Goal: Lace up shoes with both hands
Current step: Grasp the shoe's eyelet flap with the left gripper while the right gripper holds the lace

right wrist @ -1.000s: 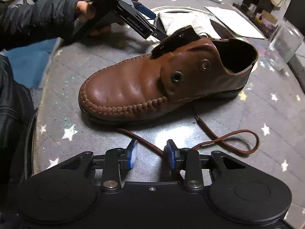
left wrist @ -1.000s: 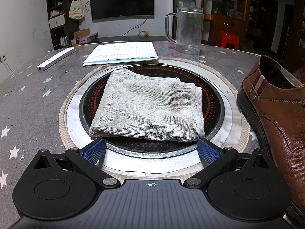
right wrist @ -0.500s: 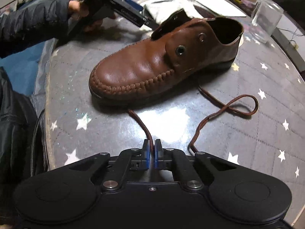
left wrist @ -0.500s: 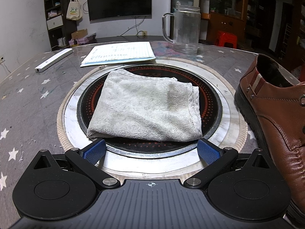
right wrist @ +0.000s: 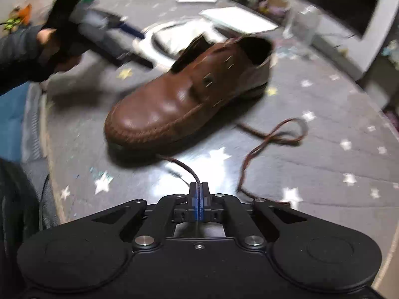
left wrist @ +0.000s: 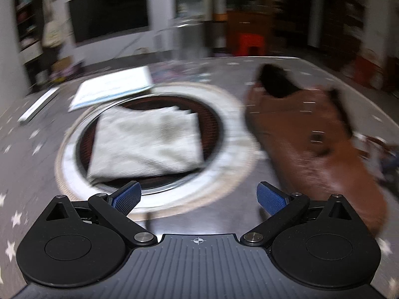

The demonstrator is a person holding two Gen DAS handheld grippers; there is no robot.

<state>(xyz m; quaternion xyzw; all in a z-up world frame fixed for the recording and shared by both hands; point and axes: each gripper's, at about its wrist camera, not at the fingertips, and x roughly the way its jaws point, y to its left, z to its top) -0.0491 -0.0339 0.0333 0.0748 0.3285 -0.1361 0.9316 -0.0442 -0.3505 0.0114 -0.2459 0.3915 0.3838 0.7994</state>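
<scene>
The right tongs [right wrist: 198,189] are seen low at the near edge of the surface [right wrist: 336,154], their blue pads pressed together on one end of the brown shoelace [right wrist: 259,147], which is pinched between them just in front of the toe of the shoe. From that clamped end the shoelace is carried back under the front of the brown leather shoe [right wrist: 184,99], and another stretch of it is laid on the surface to the right of the shoe in a loose loop before being brought back toward the tongs. The shoe is set on its sole in the middle of the grey, star-printed surface, toe turned toward the right tongs, tongue raised, eyelets unlaced as far as can be made out. The left tongs [left wrist: 198,196] are held spread wide apart with nothing between the pads, raised above the surface and pointed across a round inset burner [left wrist: 224,134] on which a folded grey towel [left wrist: 147,142] is laid; the shoe is seen just to their right. In the right wrist view the left tool is gripped by a hand [right wrist: 47,39] in a dark sleeve, held off the surface beyond the shoe's tongue side. A white sheet of paper [left wrist: 112,89] and a clear glass jug [right wrist: 303,25] are placed farther back. Both views are heavily blurred, and no brand, label or writing can be read.
</scene>
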